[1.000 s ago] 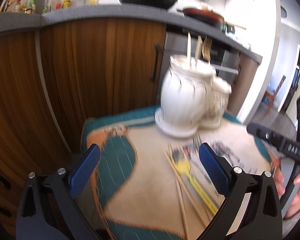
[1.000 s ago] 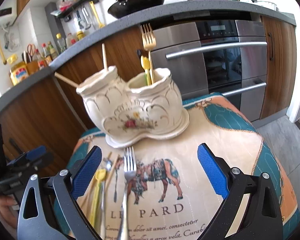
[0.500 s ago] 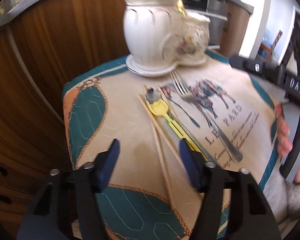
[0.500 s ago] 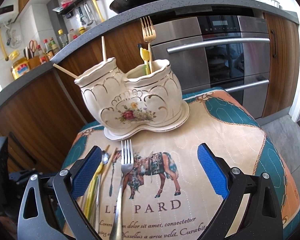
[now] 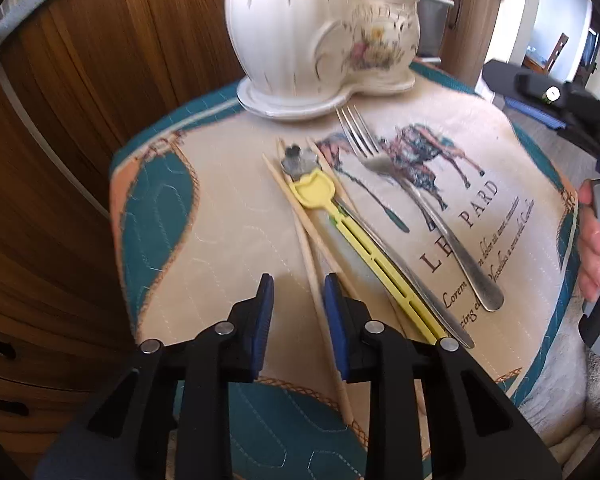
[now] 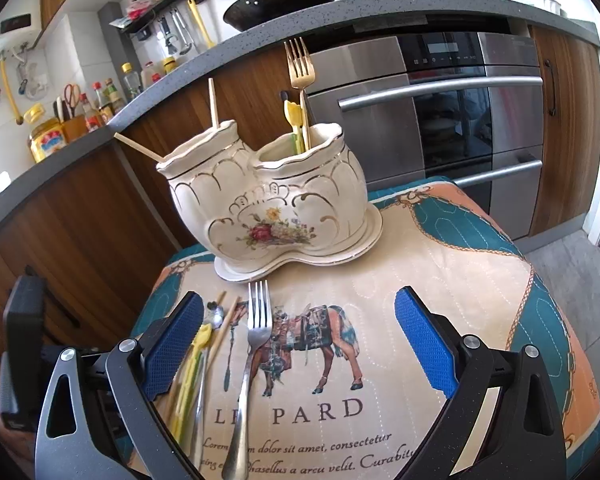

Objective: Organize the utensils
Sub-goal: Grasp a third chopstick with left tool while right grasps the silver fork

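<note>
1. Left gripper (image 5: pixel 298 300): pitched steeply down over the printed cloth (image 5: pixel 228 232). Its fingers have just been closing and now stand at a narrow gap.
2. Between the left pads: one wooden chopstick (image 5: pixel 320 312) runs through the gap, close against the right-hand pad (image 5: pixel 334 312). The left-hand pad stands clear of it. Can't confirm a clamp from this view; it reads as straddled, not gripped.
3. Just right of the left fingers, in a tight bundle on the cloth: a second chopstick (image 5: pixel 300 204), yellow plastic spoon (image 5: pixel 364 240), metal spoon with flower-shaped bowl (image 5: pixel 298 162). Further right, apart from the bundle: silver fork (image 5: pixel 432 216), tines toward the holder.
4. Ahead of the left fingers, at the far edge of the cloth: ceramic two-pocket utensil holder (image 5: pixel 320 32) on its tray.
5. Right gripper (image 6: pixel 298 344): fingers spread wide, nothing between the pads, nothing touched. The silver fork (image 6: pixel 252 360) lies on the cloth inside the gap, nearer the left-hand pad. The bundle sits at and behind that pad.
6. Holder in the right wrist view (image 6: pixel 268 200): straight ahead of the fingers. Left pocket holds two chopsticks (image 6: pixel 212 102). Right pocket holds a gold fork (image 6: pixel 300 76) and a yellow utensil (image 6: pixel 294 118).
7. The person's hand (image 5: pixel 592 248) shows at the right edge of the left wrist view, on the other gripper's handle.
</note>
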A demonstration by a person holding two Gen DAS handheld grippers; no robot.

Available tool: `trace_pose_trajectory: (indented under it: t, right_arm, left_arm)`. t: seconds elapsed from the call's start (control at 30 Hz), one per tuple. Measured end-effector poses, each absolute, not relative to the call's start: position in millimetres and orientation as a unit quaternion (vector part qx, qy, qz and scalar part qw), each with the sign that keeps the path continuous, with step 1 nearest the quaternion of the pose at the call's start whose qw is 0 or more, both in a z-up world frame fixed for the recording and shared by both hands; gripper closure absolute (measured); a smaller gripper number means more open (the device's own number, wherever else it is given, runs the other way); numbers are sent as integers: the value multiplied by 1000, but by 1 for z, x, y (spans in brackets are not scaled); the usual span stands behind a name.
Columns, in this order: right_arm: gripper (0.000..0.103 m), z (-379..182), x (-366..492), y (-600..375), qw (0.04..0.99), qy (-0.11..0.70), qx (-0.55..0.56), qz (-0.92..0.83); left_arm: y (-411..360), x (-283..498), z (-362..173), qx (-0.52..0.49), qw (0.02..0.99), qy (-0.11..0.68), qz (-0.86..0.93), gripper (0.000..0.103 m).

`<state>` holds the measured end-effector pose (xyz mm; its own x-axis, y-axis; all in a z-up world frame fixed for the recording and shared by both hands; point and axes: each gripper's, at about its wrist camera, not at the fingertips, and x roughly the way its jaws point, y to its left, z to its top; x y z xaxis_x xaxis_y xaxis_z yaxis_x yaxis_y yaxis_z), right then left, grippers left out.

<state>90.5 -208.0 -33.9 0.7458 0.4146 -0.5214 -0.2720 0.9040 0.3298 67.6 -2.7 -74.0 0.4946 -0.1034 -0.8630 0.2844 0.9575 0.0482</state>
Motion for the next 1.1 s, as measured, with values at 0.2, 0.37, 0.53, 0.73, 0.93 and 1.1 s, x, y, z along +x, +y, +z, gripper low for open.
trace_pose_trajectory:
  t: [0.2,0.37,0.53,0.73,0.93,1.1]
  right_arm:
    - [7,-37,90,-203,924,311,109,193]
    - [7,-38,89,-196,921,316,94,206]
    - [7,-44,88,-184,920,328,61,208]
    - [10,-56,90,-167,909,360,10,210]
    - [41,-70,93,-149,893,394,-21,217]
    - [61,-77,97,-137,885,411,-38,213]
  left_arm:
    - [-5,83,-74,93,849,507,-119,80]
    - [7,87,-72,73,848,510,-124,98]
    - [16,78,-74,61,856,500,-114,98]
    - [34,69,-67,39,870,483,-91,98]
    - [43,64,-43,-9,903,419,-99,98]
    - [40,67,-36,-20,916,388,-102,98]
